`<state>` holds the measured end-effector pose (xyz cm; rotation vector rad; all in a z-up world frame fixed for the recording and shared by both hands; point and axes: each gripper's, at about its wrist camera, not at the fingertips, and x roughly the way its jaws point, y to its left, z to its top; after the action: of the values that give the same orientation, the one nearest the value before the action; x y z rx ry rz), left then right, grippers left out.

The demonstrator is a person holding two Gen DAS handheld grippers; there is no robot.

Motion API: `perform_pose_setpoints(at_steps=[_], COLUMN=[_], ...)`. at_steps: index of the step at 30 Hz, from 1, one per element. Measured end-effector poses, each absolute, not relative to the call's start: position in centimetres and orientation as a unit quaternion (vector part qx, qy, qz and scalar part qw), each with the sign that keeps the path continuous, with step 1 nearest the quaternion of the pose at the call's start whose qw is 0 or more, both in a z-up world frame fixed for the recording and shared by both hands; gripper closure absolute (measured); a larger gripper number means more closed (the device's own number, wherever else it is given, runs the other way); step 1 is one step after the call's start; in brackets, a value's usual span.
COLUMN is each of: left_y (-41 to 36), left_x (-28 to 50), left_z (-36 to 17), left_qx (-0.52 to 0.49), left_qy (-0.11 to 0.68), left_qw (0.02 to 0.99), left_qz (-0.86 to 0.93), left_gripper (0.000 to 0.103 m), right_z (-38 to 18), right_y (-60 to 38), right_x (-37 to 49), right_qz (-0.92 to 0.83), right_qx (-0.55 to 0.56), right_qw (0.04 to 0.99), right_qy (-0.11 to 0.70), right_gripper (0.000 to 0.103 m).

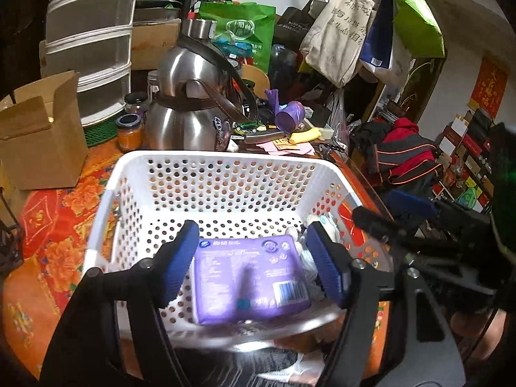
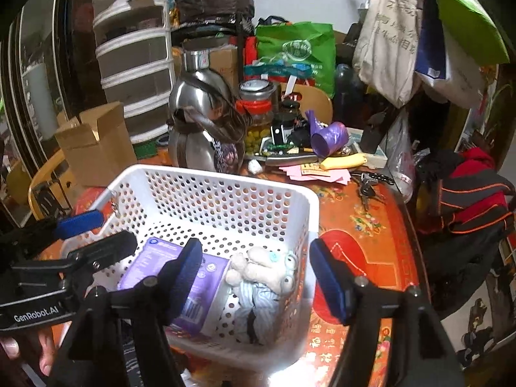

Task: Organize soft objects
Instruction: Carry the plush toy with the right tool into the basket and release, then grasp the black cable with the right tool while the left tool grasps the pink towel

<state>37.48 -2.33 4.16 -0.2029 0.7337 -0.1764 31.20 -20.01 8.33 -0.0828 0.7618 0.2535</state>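
A white perforated basket (image 1: 225, 164) (image 2: 225, 190) stands on the red floral table. Inside it lies a purple soft pack (image 1: 251, 277) (image 2: 151, 261) and, to its right, a cream plush toy in striped cloth (image 2: 261, 274), partly visible in the left wrist view (image 1: 309, 251). My left gripper (image 1: 254, 264) is open over the basket, its jaws on either side of the pack without touching it. My right gripper (image 2: 254, 274) is open and empty above the basket's right front corner. The left gripper also shows in the right wrist view (image 2: 87, 235).
A steel kettle (image 1: 183, 106) (image 2: 200, 122), jars (image 1: 129, 132), a cardboard box (image 1: 38, 138), a purple cup (image 1: 290, 116) and pink papers (image 2: 316, 174) crowd the table's far side. Keys (image 2: 367, 187) lie on the table right of the basket. Clothes (image 2: 467, 193) are heaped at the right.
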Motion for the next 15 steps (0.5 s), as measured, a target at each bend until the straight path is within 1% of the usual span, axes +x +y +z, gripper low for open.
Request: perform_pose_setpoints(at_steps=[1, 2, 12, 14, 15], left_y=[-2.0, -1.9, 0.0, 0.7, 1.1], left_x=[36.9, 36.6, 32.2, 30.4, 29.5], left_z=[4.3, 4.5, 6.2, 6.2, 6.2], left_qx=[-0.099, -0.099, -0.062, -0.049, -0.044], left_qy=[0.356, 0.355, 0.342, 0.340, 0.338], left_qw=[0.925, 0.925, 0.933, 0.935, 0.936], left_qz=[-0.090, -0.093, -0.092, -0.090, -0.089], left_gripper=[0.031, 0.028, 0.020, 0.018, 0.018], right_z=[8.5, 8.6, 8.4, 7.9, 7.5], right_y=[-20.2, -20.3, -20.1, -20.9, -21.4], right_x=[30.8, 30.5, 25.9, 23.7, 22.7], right_qz=[0.125, 0.124, 0.138, 0.142, 0.146], right_qx=[-0.034, -0.031, -0.034, -0.023, -0.017], right_qw=[0.920, 0.921, 0.923, 0.926, 0.927], right_qy=[0.369, 0.368, 0.357, 0.349, 0.346], right_gripper=[0.031, 0.030, 0.030, 0.025, 0.019])
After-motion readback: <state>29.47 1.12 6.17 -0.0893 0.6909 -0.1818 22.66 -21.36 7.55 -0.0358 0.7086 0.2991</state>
